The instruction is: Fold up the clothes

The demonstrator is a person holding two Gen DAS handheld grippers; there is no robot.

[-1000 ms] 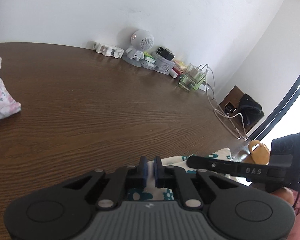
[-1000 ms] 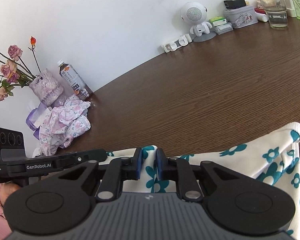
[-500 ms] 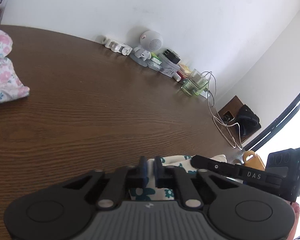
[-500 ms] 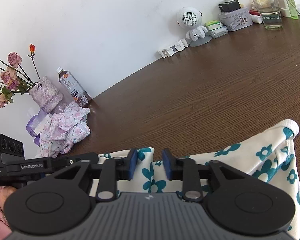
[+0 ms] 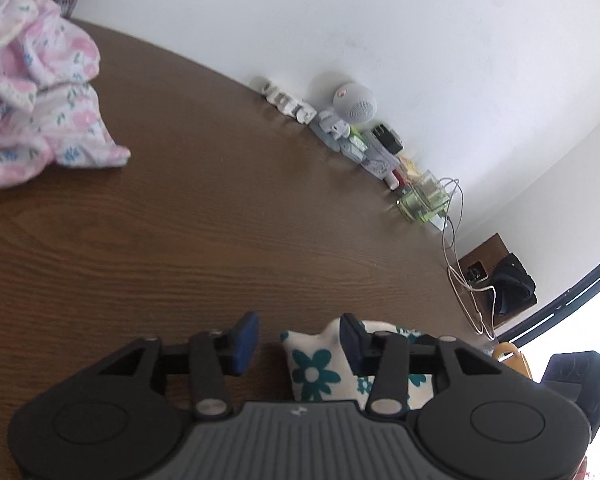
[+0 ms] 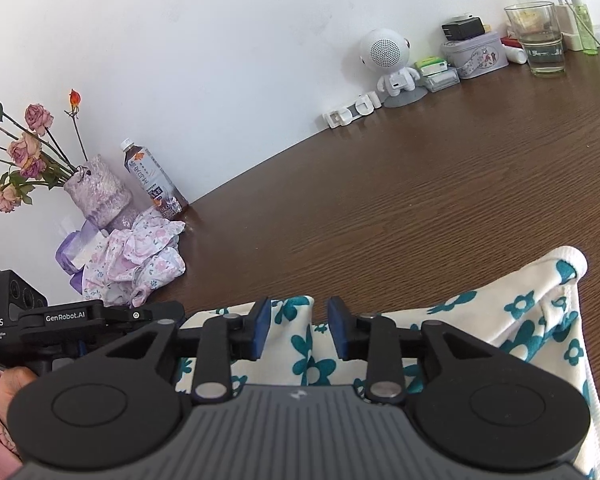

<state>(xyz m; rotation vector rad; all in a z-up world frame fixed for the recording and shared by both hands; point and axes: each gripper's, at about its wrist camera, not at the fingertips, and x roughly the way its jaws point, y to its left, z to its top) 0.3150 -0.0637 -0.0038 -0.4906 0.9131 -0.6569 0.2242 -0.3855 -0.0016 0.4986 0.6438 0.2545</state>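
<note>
White cloth with teal flowers [image 6: 480,320] lay on the wooden table [image 6: 420,184] beneath both your grippers; left gripper [image 5: 299,336] and right gripper [image 6: 298,326] were opening, pads clear of it.

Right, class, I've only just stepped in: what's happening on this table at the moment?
A person is folding clothes with a handheld gripper in each hand. Both the left gripper and the right gripper are opening over the white garment with teal flowers, which lies on the brown table; the cloth sits between the pads but is not pinched. A crumpled pink floral garment waits farther off, beside the flower vase.
</note>
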